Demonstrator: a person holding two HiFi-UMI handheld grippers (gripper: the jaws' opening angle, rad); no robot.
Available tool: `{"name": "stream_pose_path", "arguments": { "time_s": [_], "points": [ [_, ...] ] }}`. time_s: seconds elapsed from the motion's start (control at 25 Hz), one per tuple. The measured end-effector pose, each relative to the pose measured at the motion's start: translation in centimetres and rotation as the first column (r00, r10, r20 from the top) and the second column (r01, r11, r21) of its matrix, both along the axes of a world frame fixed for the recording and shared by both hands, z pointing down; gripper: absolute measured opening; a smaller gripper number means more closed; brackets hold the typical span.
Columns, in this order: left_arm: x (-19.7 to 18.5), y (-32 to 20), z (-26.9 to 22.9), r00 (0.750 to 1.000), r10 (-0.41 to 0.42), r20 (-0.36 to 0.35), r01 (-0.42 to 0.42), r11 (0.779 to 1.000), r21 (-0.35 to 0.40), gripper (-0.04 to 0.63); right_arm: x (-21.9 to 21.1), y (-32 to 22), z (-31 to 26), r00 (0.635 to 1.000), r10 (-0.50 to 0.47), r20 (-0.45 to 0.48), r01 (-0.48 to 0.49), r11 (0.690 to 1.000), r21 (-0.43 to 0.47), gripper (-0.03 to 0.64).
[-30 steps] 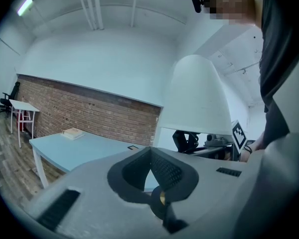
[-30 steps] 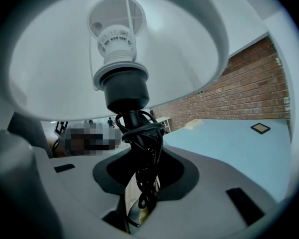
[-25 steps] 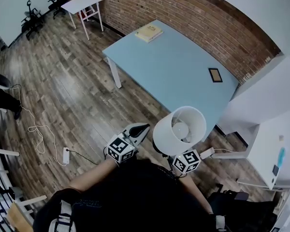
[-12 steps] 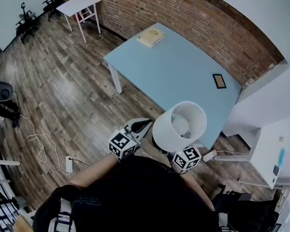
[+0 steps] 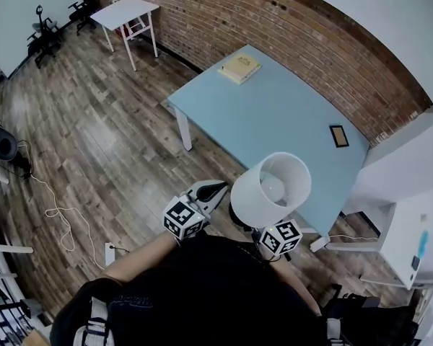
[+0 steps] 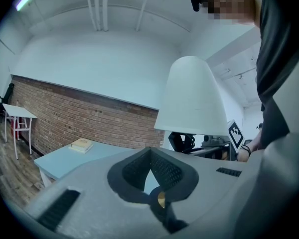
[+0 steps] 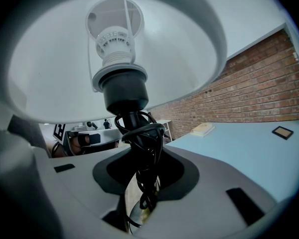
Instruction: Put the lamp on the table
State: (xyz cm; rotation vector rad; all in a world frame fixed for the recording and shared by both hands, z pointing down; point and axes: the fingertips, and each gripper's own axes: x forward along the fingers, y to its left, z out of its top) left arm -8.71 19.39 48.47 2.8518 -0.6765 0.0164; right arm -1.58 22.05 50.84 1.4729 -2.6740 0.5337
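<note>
Head view: high above the person, steeply down onto the floor (image 5: pixel 94 143) and the far blue tabletop (image 5: pixel 274 114). Left gripper view: low, level, along its jaws; lamp (image 6: pixel 192 98) near at right. Right gripper view: close beneath that lamp's shade. All three share tabletop and brick wall (image 5: pixel 289 27).

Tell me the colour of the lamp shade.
White; the lamp shade shows best in the head view.

lamp (image 5: pixel 270 189): white shade, black stem wound with cord (a bulb is seen inside the shade)
pose: upright, stem clamped in the right tool (image 7: pixel 142 171), carried off the tabletop (image 5: pixel 274 114)
tabletop look: pale blue, white legs, set along the brick wall (image 5: pixel 274 27)
</note>
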Motion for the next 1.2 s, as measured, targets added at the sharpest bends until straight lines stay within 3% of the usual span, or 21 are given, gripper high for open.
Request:
{"name": "stream_pose_path", "arguments": {
  "time_s": [0.64,1.2],
  "points": [
    [-6.4,-3.3,2.0,0.991,-0.132,-0.031,0.130,0.990,-0.047,0.009,-5.6,-4.3,1.7,0.993,-0.114,0.010,0.115,0.992,-0.045,0.106],
    [-4.0,-9.3,1.9,0.984,-0.175,-0.024,0.173,0.984,-0.049,0.009,-2.9,-10.8,2.3,0.988,-0.151,0.029,0.152,0.986,-0.066,0.106]
  ]
}}
